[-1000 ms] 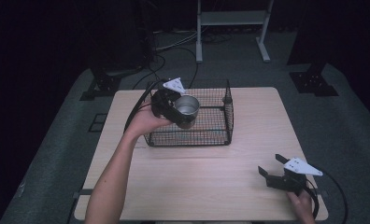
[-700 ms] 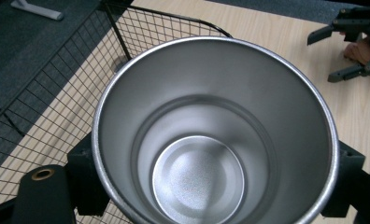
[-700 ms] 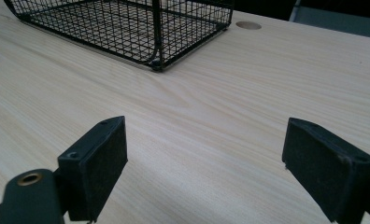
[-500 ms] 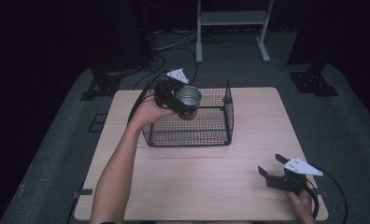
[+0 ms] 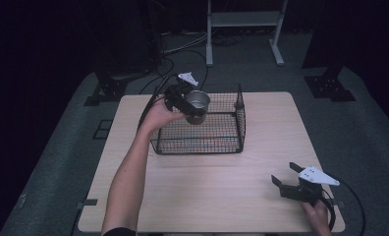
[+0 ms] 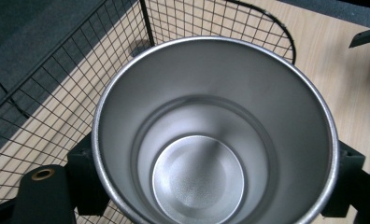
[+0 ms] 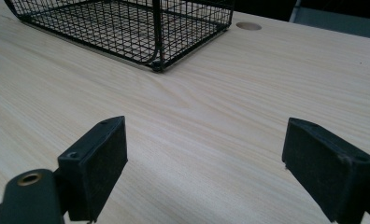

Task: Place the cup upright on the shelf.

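a person at a pale wooden table (image 5: 222,191) works with a gripper in each hand; the left gripper (image 5: 190,105), raised over the near-left part of a black wire basket (image 5: 227,140) that sits toward the table's far side, grips a steel cup (image 5: 198,104) by its sides, the jaws pressed to opposite walls; seen from above, the cup hangs clear of the mesh floor with its mouth up and a little tilted; the left gripper view looks straight down into the cup (image 6: 211,140), bright, round-rimmed, with nothing inside, a black jaw tight against each flank; the basket's mesh (image 6: 47,79) and the table (image 6: 342,79) run beneath and beyond it; the left forearm reaches in from the bottom edge, the hand wrapped round the tool; the right gripper (image 5: 285,179) rests low at the table's near-right corner, well apart from the basket, its jaws spread wide and holding nothing; the right gripper view shows both black pads (image 7: 99,163) parted over bare wood (image 7: 211,140), with a corner of the basket (image 7: 155,42) ahead and a round hole (image 7: 248,26) in the tabletop past it; cables (image 5: 155,96) trail off the table's far-left edge onto the dark floor (image 5: 60,147).
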A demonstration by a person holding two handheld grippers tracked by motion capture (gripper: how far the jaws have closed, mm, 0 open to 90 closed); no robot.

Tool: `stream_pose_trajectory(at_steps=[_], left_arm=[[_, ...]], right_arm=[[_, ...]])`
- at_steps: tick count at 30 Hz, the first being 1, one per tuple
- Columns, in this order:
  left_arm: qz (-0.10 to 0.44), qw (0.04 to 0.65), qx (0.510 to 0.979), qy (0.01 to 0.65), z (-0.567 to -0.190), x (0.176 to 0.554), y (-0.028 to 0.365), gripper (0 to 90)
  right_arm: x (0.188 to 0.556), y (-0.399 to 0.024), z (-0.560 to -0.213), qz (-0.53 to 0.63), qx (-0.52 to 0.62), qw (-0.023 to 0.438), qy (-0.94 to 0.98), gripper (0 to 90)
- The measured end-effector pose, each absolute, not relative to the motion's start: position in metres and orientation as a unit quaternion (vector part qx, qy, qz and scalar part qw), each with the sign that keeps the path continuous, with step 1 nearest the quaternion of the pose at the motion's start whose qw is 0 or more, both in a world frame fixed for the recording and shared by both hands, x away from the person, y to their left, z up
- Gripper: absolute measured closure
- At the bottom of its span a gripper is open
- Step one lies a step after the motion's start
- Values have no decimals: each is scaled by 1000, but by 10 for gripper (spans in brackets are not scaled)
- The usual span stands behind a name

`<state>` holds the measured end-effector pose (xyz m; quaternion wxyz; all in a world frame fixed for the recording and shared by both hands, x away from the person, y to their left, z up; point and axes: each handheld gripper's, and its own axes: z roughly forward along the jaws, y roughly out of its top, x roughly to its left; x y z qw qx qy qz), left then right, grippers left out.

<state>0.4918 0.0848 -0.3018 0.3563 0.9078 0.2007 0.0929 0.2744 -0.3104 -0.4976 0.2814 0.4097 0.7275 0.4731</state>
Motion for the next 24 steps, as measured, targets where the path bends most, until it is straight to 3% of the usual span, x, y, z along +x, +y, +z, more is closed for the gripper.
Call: stream_pose_trajectory(at_steps=[24], left_arm=[[87,337,911,220,-341,518,61,177]], right_arm=[[274,-311,-498,475,408,281,727,134]])
